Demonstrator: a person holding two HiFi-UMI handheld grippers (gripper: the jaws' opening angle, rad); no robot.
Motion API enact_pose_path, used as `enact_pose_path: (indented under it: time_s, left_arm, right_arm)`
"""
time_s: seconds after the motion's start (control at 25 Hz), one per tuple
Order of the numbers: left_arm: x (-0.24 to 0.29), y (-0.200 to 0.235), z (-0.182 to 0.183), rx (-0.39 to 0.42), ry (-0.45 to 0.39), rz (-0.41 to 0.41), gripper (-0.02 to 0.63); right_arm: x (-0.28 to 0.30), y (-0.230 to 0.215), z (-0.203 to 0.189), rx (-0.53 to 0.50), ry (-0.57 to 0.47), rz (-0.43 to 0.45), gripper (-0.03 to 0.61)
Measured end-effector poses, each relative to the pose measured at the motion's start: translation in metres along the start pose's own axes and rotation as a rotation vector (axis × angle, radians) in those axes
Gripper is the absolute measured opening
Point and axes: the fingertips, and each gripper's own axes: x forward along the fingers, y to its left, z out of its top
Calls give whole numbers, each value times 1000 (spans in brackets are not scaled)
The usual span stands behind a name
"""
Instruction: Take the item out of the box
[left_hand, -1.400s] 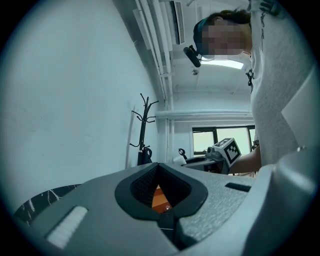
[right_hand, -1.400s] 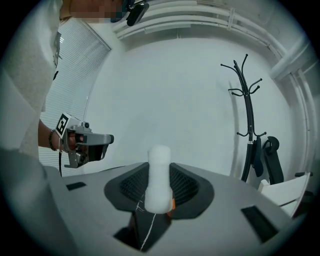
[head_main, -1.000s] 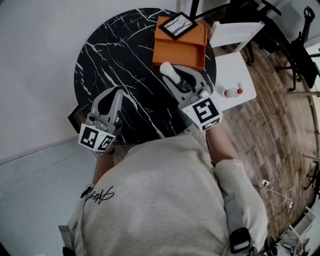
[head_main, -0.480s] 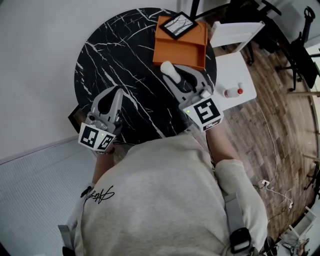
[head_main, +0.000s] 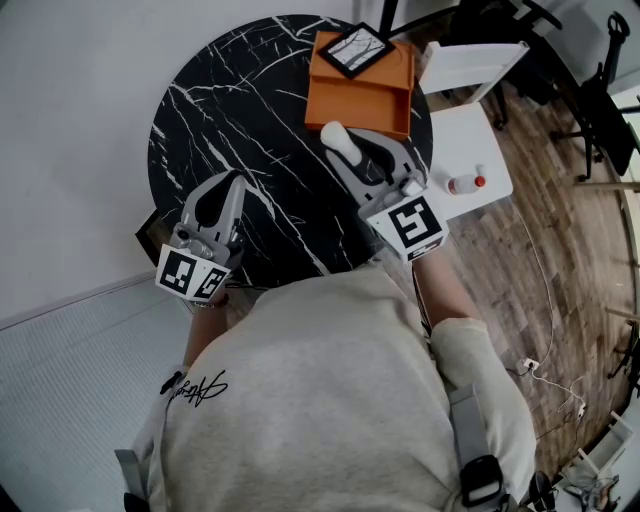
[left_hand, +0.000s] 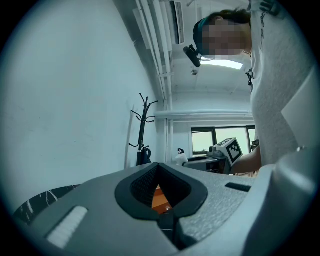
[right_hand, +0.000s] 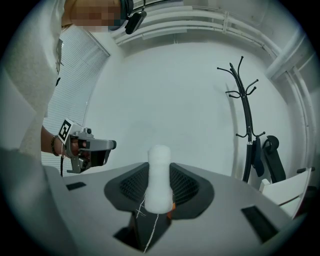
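Note:
An orange box (head_main: 365, 90) lies at the far edge of the round black marble table (head_main: 250, 110), with a black-framed square piece (head_main: 355, 50) resting on its far corner. My right gripper (head_main: 342, 145) hovers just in front of the box, shut on a white cylindrical item (head_main: 338, 140). In the right gripper view that white item (right_hand: 159, 175) stands upright between the jaws of the right gripper (right_hand: 159, 189). My left gripper (head_main: 232, 186) is held over the table's near left part, shut and empty. A sliver of the orange box (left_hand: 161, 199) shows past the left gripper (left_hand: 160, 186).
A white side table (head_main: 470, 150) stands right of the marble table, with a small red-capped bottle (head_main: 465, 184) on it. A black coat rack (right_hand: 245, 125) stands by the wall. Dark chairs are at the back right, on wood flooring.

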Motion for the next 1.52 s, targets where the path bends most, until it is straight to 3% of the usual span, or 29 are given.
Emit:
enact_pose_path:
  time_s: [1.52]
  left_arm:
    - [1, -4, 1, 4, 0, -2, 0]
  right_arm:
    - [-4, 3, 8, 5, -45, -3, 127]
